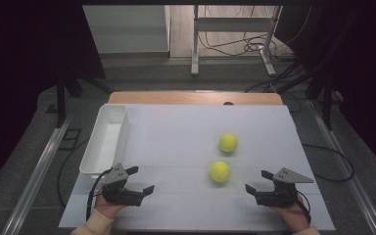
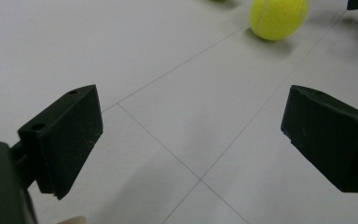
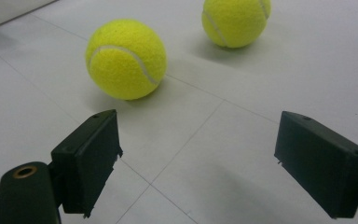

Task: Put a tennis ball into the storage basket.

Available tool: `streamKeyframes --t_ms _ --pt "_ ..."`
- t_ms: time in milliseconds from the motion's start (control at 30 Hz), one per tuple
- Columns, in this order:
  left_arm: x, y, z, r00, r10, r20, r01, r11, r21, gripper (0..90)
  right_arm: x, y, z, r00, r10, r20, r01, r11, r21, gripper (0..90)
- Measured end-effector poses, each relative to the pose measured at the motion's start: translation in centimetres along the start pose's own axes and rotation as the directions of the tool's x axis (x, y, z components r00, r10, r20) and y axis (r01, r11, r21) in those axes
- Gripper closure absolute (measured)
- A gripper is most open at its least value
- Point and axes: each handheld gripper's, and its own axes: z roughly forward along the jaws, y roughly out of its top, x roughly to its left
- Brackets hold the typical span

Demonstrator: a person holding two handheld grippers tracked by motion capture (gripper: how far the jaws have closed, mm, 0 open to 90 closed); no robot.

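**Two open grippers face two tennis balls**

On a white table point(image 1: 186, 127), the left gripper point(image 1: 142, 180) and right gripper point(image 1: 257, 180) rest near the front edge, jaws spread wide, holding nothing. The near tennis ball point(image 1: 220, 171) lies between them, closer to the right gripper. The far tennis ball point(image 1: 228, 142) sits just beyond. A white tray point(image 1: 92, 157) stands at the left edge.

White table point(image 1: 186, 122) carries 2 tennis balls point(image 1: 220, 171), 1 tray point(image 1: 106, 139).
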Motion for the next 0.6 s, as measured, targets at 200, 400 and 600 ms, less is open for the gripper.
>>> streamKeyframes --t_ms 200,400,600 --pt "-0.09 0.01 0.04 1.0000 0.000 0.005 0.000 1.0000 0.001 6.1 -0.10 0.01 -0.14 1.0000 -0.004 -0.004 0.004 1.000 -0.006 14.6" --pt "-0.26 0.13 0.17 0.9999 0.004 0.012 -0.004 1.0000 0.001 6.2 -0.14 -0.07 -0.26 1.0000 -0.005 0.002 0.005 1.000 -0.005 14.7" --pt "-0.36 0.28 0.32 0.9998 0.008 0.016 -0.008 1.0000 0.005 6.3 -0.09 -0.08 -0.16 0.9999 -0.014 0.000 0.014 1.000 0.002 14.6"
